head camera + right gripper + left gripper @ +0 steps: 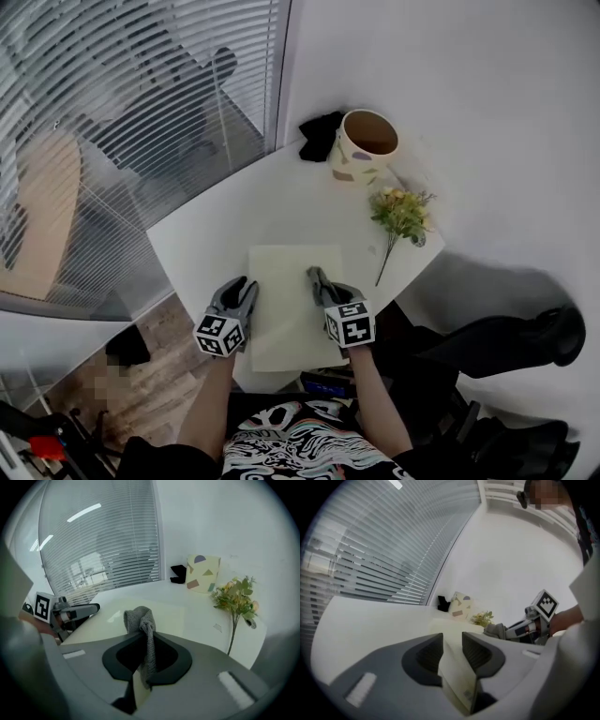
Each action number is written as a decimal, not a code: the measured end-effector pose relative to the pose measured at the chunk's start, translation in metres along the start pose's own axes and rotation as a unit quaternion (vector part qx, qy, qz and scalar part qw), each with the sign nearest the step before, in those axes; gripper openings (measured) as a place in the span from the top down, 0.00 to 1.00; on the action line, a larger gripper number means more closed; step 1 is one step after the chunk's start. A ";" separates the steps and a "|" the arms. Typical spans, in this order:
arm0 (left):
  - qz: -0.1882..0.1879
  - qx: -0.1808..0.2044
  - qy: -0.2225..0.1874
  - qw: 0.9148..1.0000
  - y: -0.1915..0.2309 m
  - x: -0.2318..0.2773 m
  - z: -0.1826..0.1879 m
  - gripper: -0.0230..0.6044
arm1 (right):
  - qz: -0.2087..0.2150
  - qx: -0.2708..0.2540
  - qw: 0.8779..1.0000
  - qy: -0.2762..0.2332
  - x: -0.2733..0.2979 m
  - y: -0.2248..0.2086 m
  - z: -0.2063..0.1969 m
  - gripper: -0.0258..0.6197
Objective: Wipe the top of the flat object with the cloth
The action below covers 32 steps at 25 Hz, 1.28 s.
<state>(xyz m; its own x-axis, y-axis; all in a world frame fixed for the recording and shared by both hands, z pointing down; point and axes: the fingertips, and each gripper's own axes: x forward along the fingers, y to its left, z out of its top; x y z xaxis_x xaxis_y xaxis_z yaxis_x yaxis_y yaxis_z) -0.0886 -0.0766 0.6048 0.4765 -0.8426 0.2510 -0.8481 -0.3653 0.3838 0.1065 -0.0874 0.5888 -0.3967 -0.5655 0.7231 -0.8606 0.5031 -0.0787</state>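
Up close only, right claw (146,641) pinching cloth (138,618), left claw (452,638) pinching sheet (458,679)

White table (211,234), flat board (292,281), cup (364,147), flowers (401,212), black object (321,135)

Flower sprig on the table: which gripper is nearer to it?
Right. The right gripper, shut on the cloth, is at the flat board's right edge, nearest the flower sprig; the left gripper grips its left edge.
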 end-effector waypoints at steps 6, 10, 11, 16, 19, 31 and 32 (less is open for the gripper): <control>0.009 0.022 -0.045 0.999 -0.013 -0.015 0.041 0.70 | 0.009 0.019 0.997 -0.076 -0.025 0.006 0.019 0.93; 0.006 0.048 -0.069 0.996 -0.034 -0.029 0.072 0.70 | 0.004 0.007 0.992 -0.129 -0.046 0.024 0.039 0.93; 0.008 0.059 -0.076 0.995 -0.042 -0.033 0.079 0.70 | 0.002 0.003 0.990 -0.143 -0.052 0.027 0.043 0.93; 0.004 0.106 -0.111 0.988 -0.080 -0.046 0.120 0.70 | -0.020 -0.013 0.978 -0.209 -0.086 0.036 0.070 0.93; 0.001 0.121 -0.129 0.984 -0.097 -0.053 0.146 0.70 | -0.033 -0.008 0.969 -0.243 -0.107 0.035 0.085 0.93; 0.008 0.118 -0.155 0.981 -0.119 -0.066 0.178 0.70 | -0.072 -0.005 0.951 -0.299 -0.144 0.030 0.101 0.93; 0.009 0.117 -0.155 0.981 -0.118 -0.066 0.179 0.70 | -0.072 -0.005 0.952 -0.298 -0.144 0.030 0.100 0.93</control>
<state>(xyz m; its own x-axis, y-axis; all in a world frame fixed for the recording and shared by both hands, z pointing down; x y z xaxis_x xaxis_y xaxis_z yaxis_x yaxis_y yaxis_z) -0.0615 -0.0484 0.3843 0.3978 -0.9166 -0.0407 -0.9031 -0.3990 0.1587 0.1052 -0.0563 0.4136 -0.3885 -0.8975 0.2087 -0.9176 0.3974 0.0009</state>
